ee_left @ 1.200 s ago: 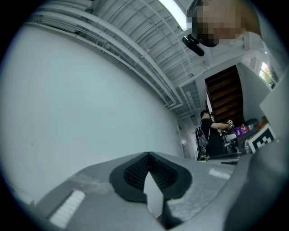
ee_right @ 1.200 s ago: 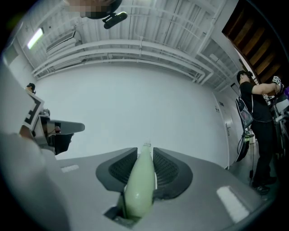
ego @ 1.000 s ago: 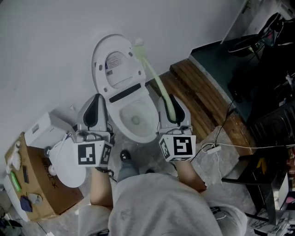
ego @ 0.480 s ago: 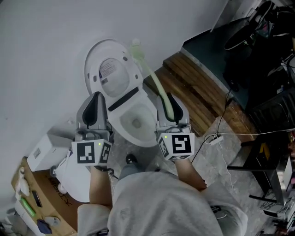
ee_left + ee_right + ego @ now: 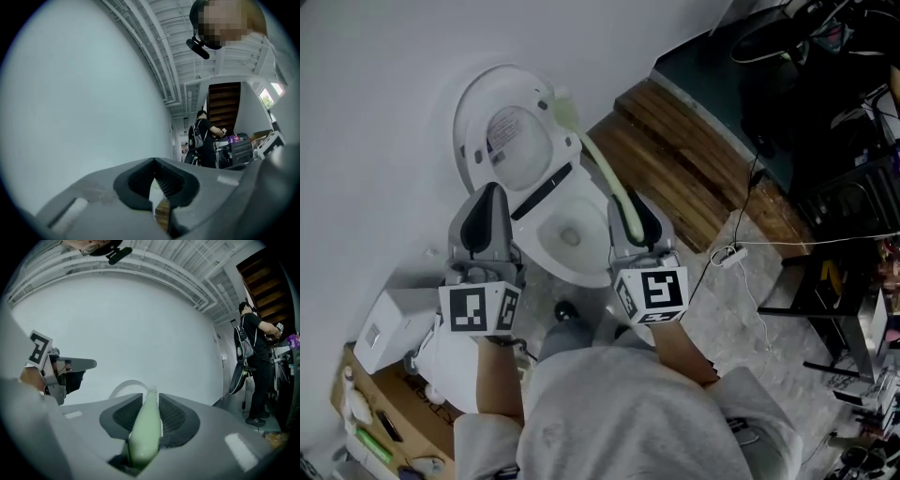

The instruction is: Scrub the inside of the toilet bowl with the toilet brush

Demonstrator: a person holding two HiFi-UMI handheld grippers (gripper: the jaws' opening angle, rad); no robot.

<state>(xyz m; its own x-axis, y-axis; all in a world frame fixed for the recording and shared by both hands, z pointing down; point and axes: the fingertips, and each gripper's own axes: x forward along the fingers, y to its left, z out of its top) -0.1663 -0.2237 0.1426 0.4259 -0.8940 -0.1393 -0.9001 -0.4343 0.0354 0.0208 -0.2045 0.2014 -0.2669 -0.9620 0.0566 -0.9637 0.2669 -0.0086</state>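
Brush gripped, scrubbing not yet begun.
The right gripper point(image 5: 630, 214) clamps the pale green toilet brush point(image 5: 602, 172), its head up beside the raised lid point(image 5: 502, 141), outside the toilet bowl point(image 5: 536, 247); the left gripper point(image 5: 488, 212) is closed and empty.

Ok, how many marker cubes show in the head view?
2. One black-and-white marker cube sits on the left gripper, left of the white toilet bowl; the other on the right gripper, which grips the pale green toilet brush.
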